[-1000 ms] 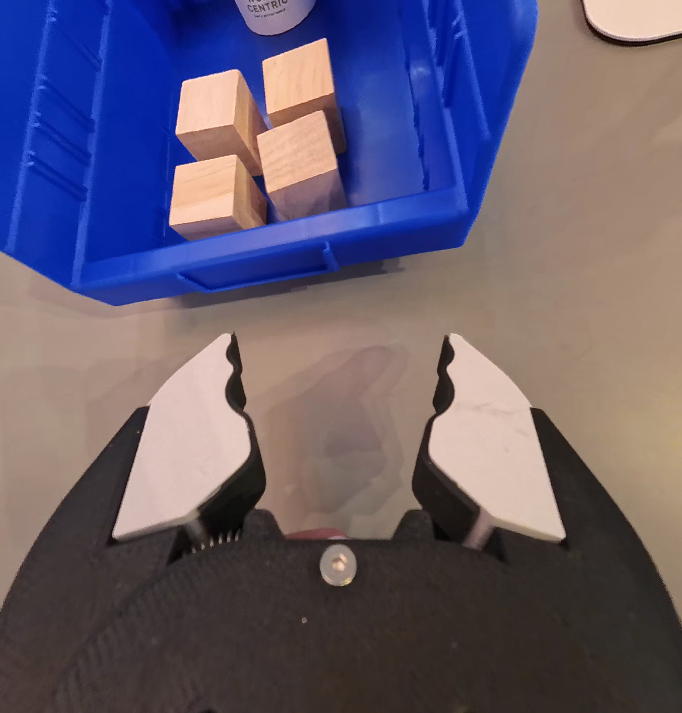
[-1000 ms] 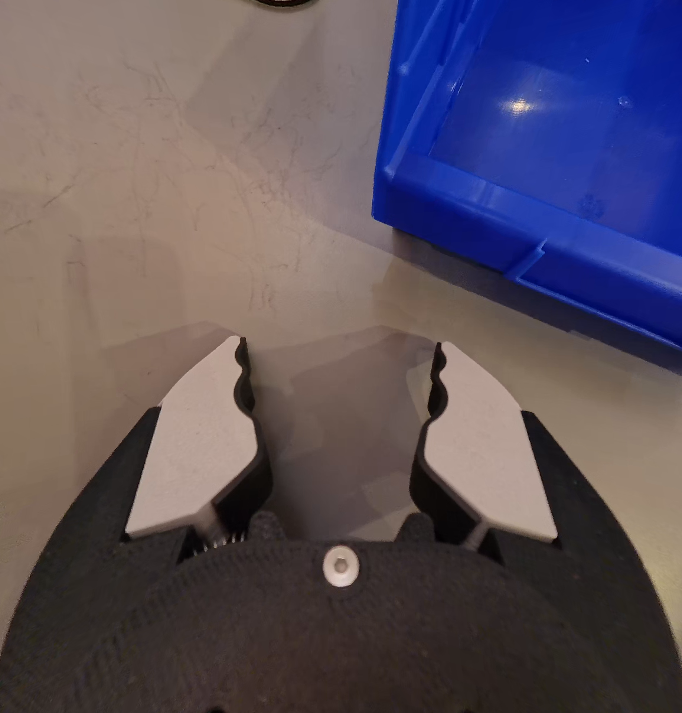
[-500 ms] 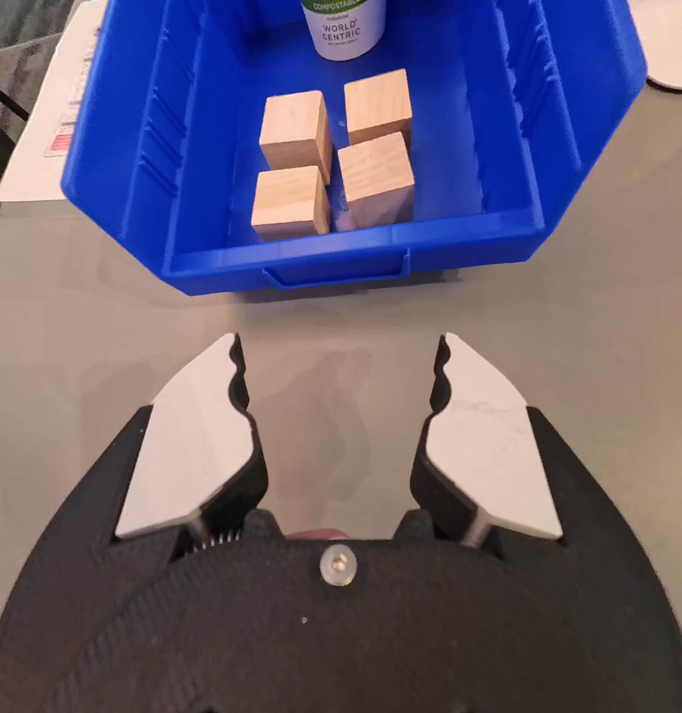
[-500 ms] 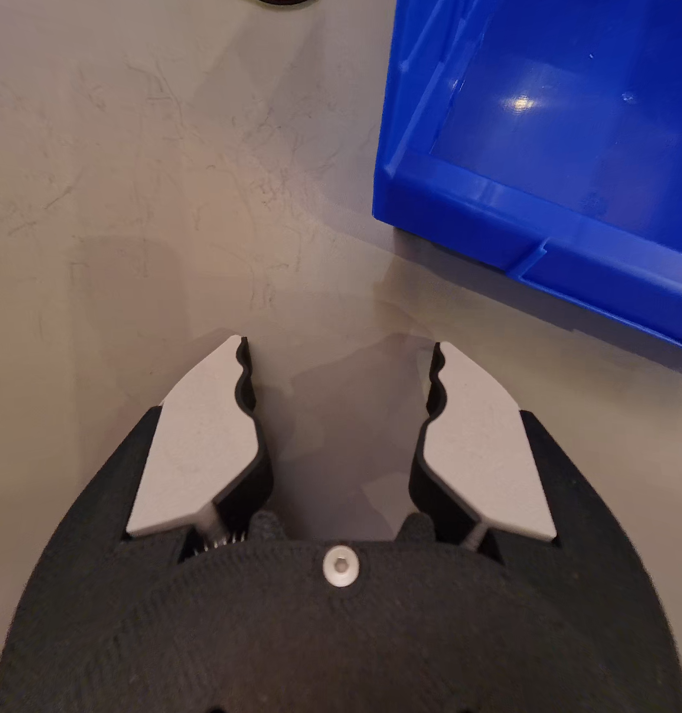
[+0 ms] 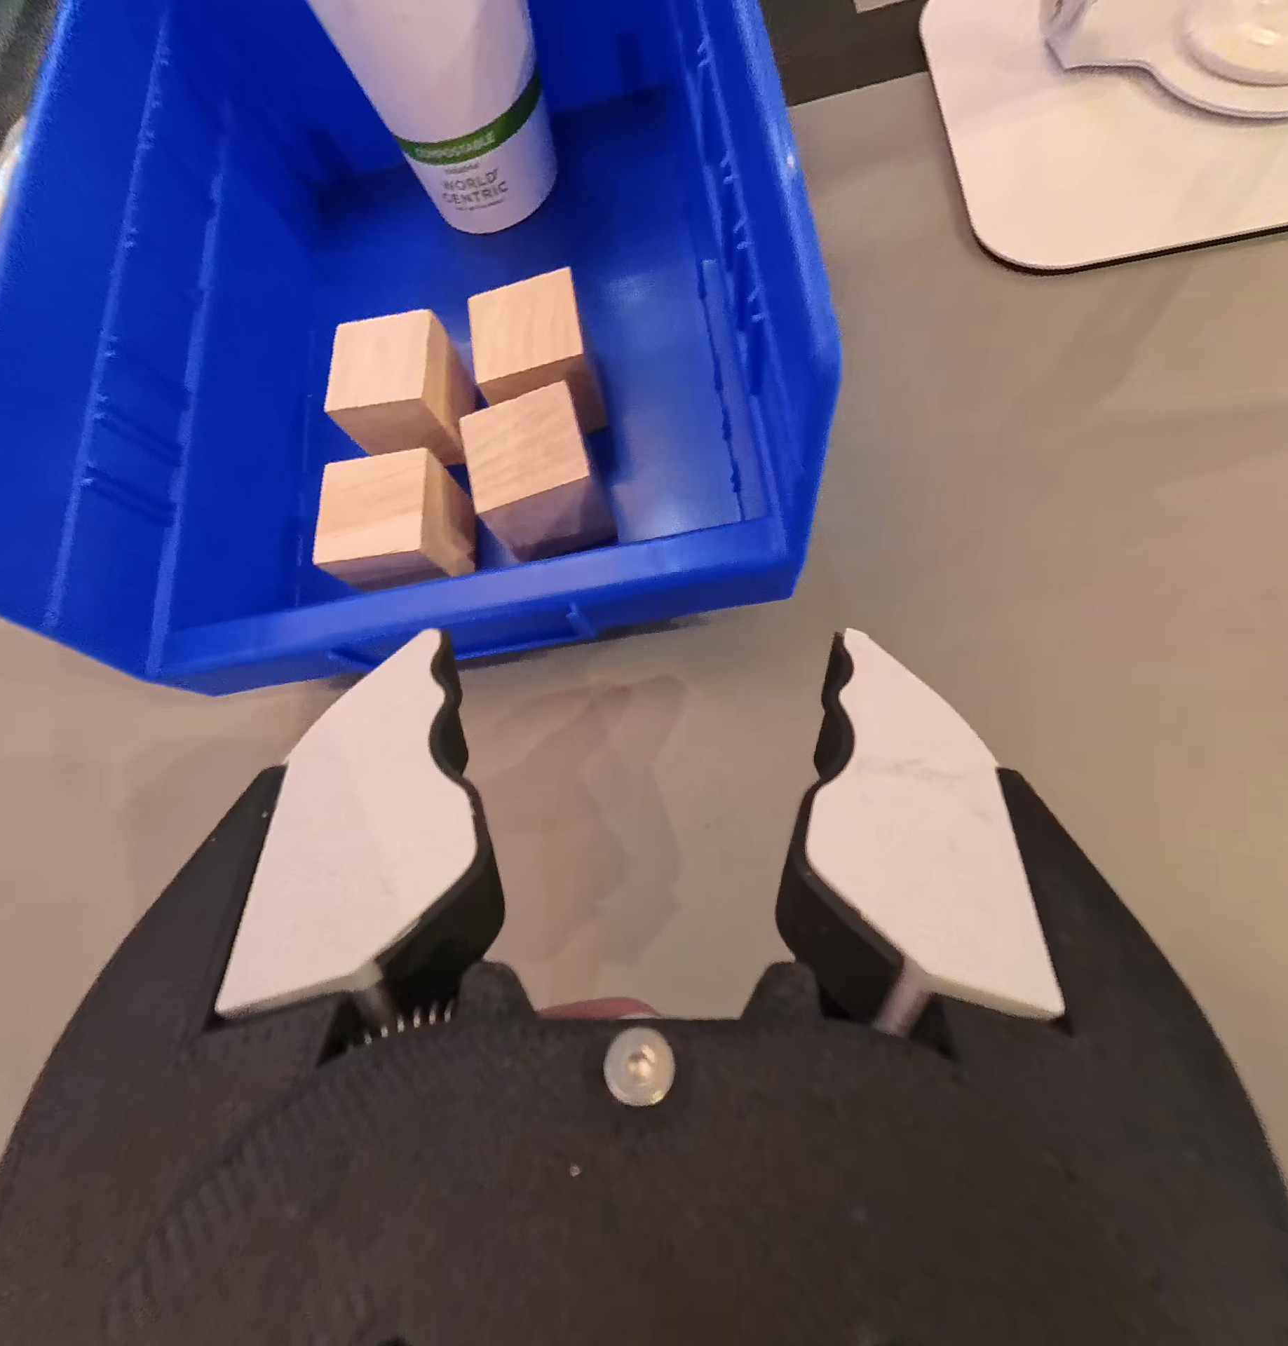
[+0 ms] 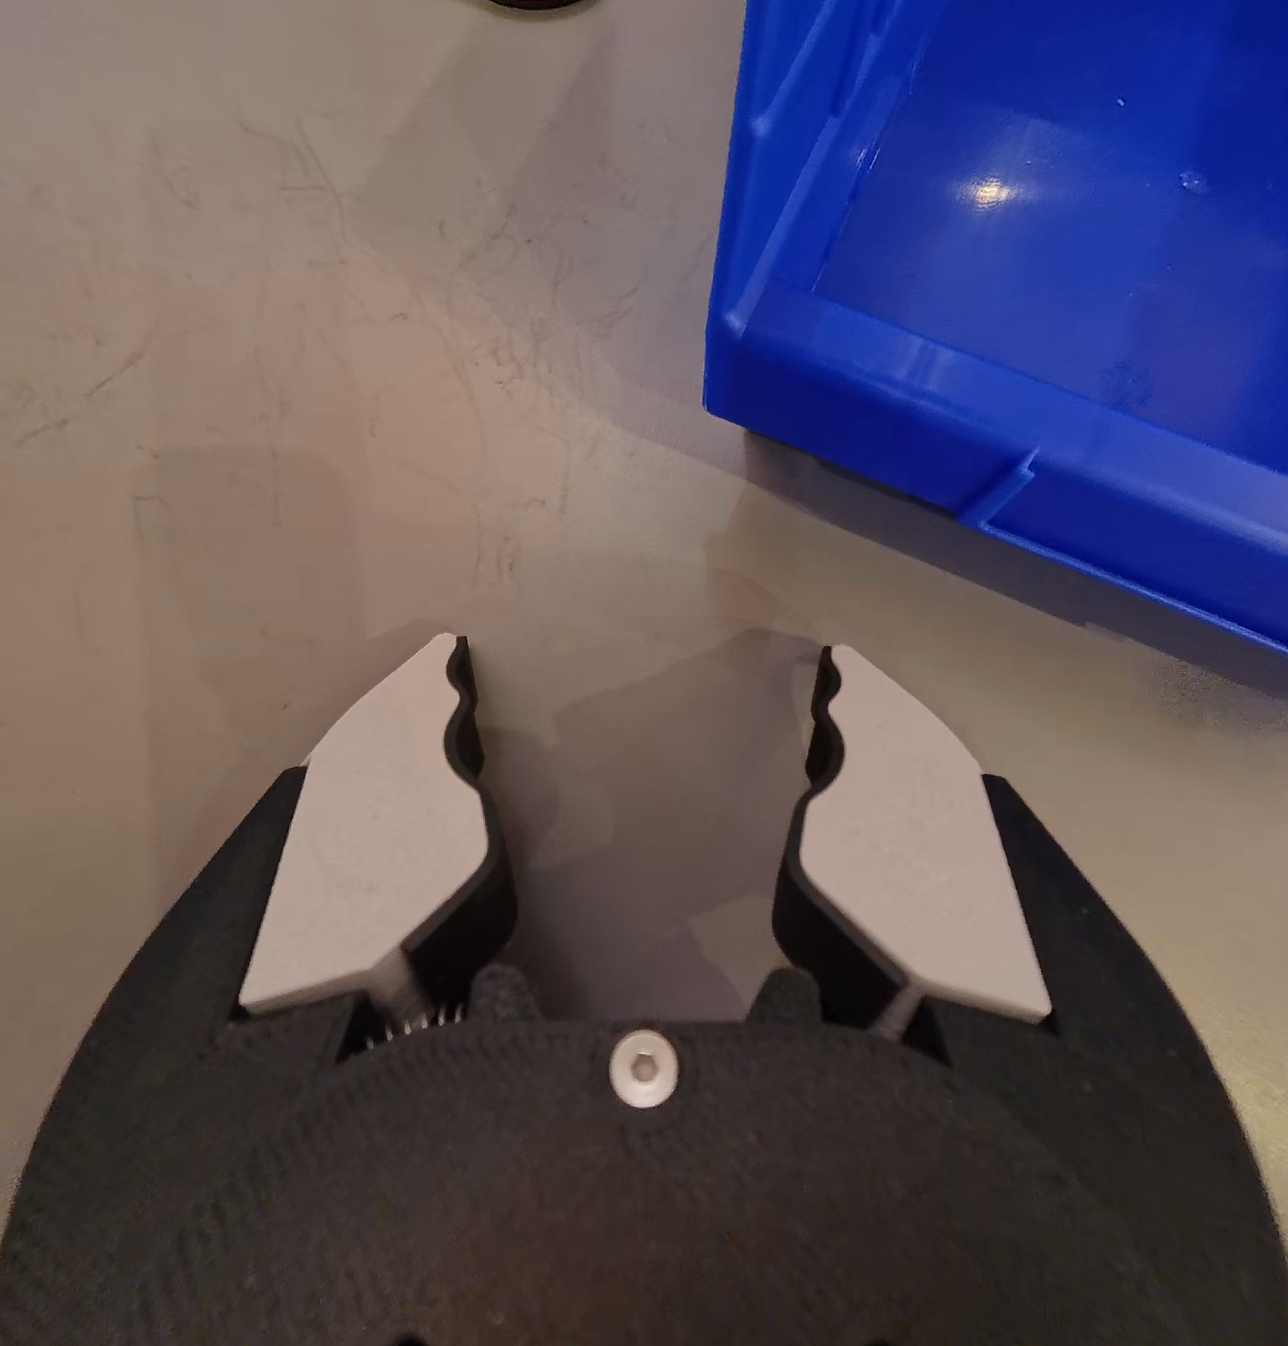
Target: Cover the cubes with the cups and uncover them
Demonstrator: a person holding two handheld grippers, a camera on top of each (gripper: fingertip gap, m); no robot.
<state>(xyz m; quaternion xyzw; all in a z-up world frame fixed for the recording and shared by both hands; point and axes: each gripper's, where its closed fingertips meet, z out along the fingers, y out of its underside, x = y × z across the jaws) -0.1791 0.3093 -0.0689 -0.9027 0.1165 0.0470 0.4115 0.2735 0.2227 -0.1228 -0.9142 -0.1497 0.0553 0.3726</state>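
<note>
Left wrist view: left gripper (image 5: 637,681) spread wide, empty, above table just short of blue bin (image 5: 764,306). Four wooden cubes (image 5: 458,430) clustered at bin front; paper cup stack (image 5: 473,116) behind them. Advance over front wall, centre jaws on one cube, avoid neighbours.

Right wrist view: right gripper (image 6: 644,688) spread wide, empty, over bare table (image 6: 298,328); second blue bin (image 6: 881,408) appears empty.

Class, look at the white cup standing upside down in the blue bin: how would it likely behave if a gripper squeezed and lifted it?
The cup looks like thin paper, so it is probably light and may dent under a hard squeeze. It is tall with a narrow top, so a sideways nudge could tip it. Its smooth tapered wall might slip.
</note>
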